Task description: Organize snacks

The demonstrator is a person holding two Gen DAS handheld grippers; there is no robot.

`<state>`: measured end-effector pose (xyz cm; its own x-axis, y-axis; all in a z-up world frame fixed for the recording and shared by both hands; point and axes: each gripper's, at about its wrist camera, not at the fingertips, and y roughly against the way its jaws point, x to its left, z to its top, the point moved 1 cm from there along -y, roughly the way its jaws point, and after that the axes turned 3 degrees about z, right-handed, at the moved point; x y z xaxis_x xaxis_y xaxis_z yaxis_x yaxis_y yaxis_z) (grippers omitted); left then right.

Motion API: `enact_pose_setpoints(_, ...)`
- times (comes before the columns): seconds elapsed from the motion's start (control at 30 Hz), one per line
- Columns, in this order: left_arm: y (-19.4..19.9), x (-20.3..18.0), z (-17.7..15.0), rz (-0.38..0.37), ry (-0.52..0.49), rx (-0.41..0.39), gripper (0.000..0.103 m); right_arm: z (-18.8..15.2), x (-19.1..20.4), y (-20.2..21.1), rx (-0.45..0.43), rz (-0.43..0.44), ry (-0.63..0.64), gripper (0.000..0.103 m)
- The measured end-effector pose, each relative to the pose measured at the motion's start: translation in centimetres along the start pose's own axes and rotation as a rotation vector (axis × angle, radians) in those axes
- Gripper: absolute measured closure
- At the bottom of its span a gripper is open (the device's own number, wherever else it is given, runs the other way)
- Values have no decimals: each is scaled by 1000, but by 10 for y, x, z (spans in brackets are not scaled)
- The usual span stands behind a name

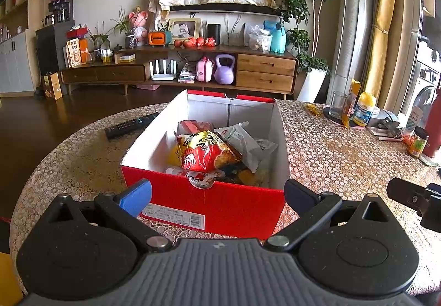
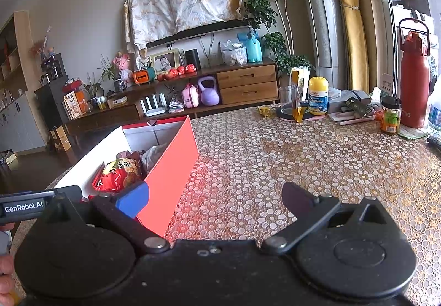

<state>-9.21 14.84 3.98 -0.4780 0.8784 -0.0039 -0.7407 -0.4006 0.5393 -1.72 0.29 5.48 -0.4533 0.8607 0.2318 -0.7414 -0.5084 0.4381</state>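
The tabletop carries a red box near its front edge, snack packets heaped inside. Topmost lies a red-and-yellow bag — probably light, puffy and crinkly, best pinched at a sealed end. The left hand-held gripper hangs spread wide before the box; the right hand-held gripper gapes empty beside it — holding nothing.

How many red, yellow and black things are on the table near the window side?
Red: 1, the tall bottle
Yellow: 1, the yellow-capped vitamin bottle
Black: 1, the black-lidded jar
Total: 3
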Motion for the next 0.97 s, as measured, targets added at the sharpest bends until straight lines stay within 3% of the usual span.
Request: enact_pose_setpoints(0.97, 5, 0, 1, -1, -1, -4, 0, -1, 2, 1, 2, 0, 0, 0)
